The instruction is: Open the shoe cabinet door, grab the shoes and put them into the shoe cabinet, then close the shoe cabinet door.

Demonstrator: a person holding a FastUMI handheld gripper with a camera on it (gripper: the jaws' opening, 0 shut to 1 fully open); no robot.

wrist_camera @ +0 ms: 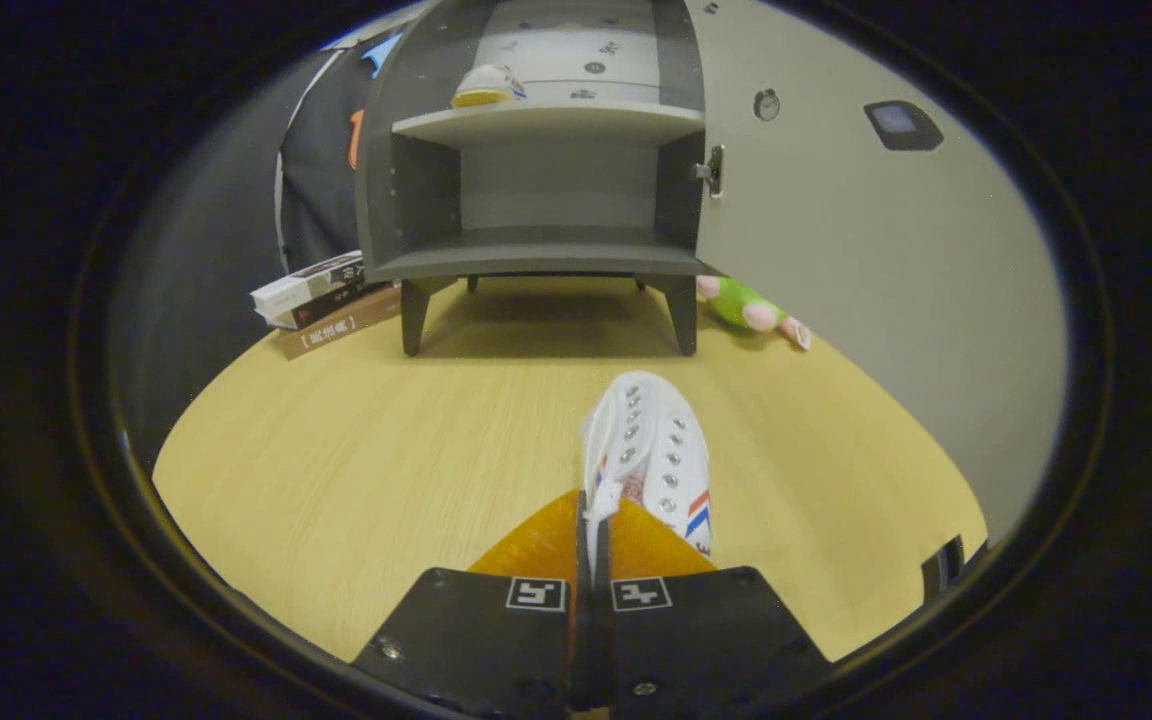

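Here the gripper [591,545] has its two fingers pressed nearly together, pinching a thin edge of the white shoe [651,455] — both fingers bear on that fabric, with only a sliver of gap between them. The shoe is canvas-like, white, with two rows of round metal eyelets running along its upper and red and blue diagonal stripes on its side; its rounded toe points ahead of the fingers toward the cabinet. Whether the shoe rests on the table or hangs just above it, I cannot tell.

Beyond it stands the shoe cabinet [536,215], matte grey, boxy, on four short tapered legs. Its door [836,230] is swung wide open to the right, a smooth pale panel with a small metal latch at its near edge. Inside are flat shelves: the lower compartment bare, the upper shelf carrying a second shoe [486,87], white with a yellow sole.

The table [336,450] is light wood grain, smooth and curved at its near rim. Left of the cabinet lies a slanted stack of books [321,300] — flat, rectangular. Right of the legs, partly behind the door, sits a soft green and pink plush toy [751,310].
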